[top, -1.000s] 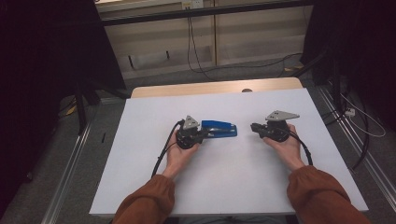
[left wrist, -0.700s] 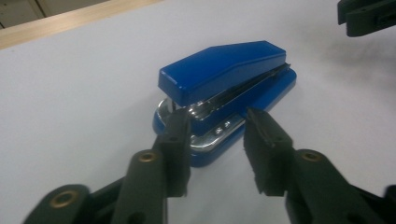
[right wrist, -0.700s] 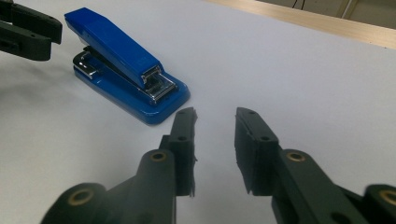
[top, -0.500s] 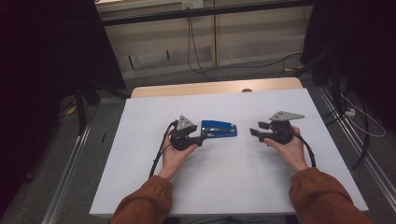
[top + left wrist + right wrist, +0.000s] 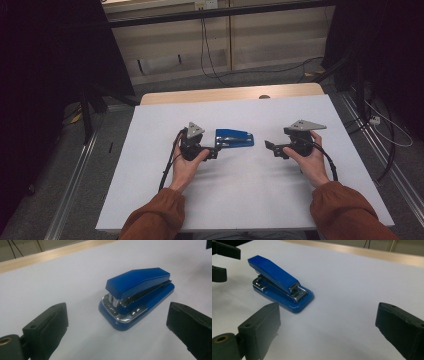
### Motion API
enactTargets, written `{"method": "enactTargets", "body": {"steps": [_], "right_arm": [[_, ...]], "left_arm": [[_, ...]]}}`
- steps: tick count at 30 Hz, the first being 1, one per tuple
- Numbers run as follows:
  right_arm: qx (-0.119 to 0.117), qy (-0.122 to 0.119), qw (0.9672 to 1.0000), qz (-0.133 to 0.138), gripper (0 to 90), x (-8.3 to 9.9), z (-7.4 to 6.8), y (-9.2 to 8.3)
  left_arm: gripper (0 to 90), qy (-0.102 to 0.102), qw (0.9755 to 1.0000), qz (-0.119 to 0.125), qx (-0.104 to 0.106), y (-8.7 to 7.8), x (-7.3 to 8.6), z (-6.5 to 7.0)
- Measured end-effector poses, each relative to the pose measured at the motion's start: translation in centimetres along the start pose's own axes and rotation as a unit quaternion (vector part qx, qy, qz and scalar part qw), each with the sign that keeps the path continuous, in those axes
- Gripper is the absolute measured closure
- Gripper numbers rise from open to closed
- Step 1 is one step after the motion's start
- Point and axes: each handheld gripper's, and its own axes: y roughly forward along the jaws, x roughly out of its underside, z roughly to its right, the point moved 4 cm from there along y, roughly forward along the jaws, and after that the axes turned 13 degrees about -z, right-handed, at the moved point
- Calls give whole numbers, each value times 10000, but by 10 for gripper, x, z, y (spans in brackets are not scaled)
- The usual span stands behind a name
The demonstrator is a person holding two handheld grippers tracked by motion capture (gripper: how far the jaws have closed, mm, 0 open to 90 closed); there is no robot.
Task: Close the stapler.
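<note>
Nearest the camera in the high view: two rust-orange sleeves [image 5: 160, 217] coming in from the bottom edge, each hand gripping a black gripper on the white table top [image 5: 240, 200]. Left gripper [image 5: 216, 151] lying low on the sheet, pointing toward the centre, jaws having just been opening and now standing wide apart — nothing clamped, nothing touched by the pads. Right gripper [image 5: 267, 146] facing it from the other side, jaws likewise having just been opening and now spread wide, holding nothing.

Between the two, resting flat on the white surface: a blue stapler [image 5: 234, 137], closed, chrome showing under its top arm. Sitting just ahead of the left gripper's open jaws in the left gripper view, stapler [image 5: 136, 295] lying a little beyond the pads, hinge end nearest. Lying off to the left and farther away in the right gripper view, stapler [image 5: 280, 282] well apart from those jaws.

Farther back: a pale wooden table edge [image 5: 230, 93] running along the white sheet, then grey floor with black cables [image 5: 205, 40] trailing down from above.
</note>
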Motion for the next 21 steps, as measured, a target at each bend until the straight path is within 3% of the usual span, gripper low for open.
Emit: {"method": "enactTargets", "body": {"steps": [3,9,13,21], "right_arm": [[36,-92,9999,82,26,0,-3,-2],[132,-133,9997,130,41,2,-5,-4],[222,-123,9995,192,40,4,-7,-8],[389,-172,9987,288,38,8,-8,-20]], "left_arm": [[40,76,10000,26,0,-3,1,0],[39,3,9996,249,99,-12,3,0],[36,-11,9995,228,214,-14,7,2],[36,28,9990,440,108,-31,9,4]]}}
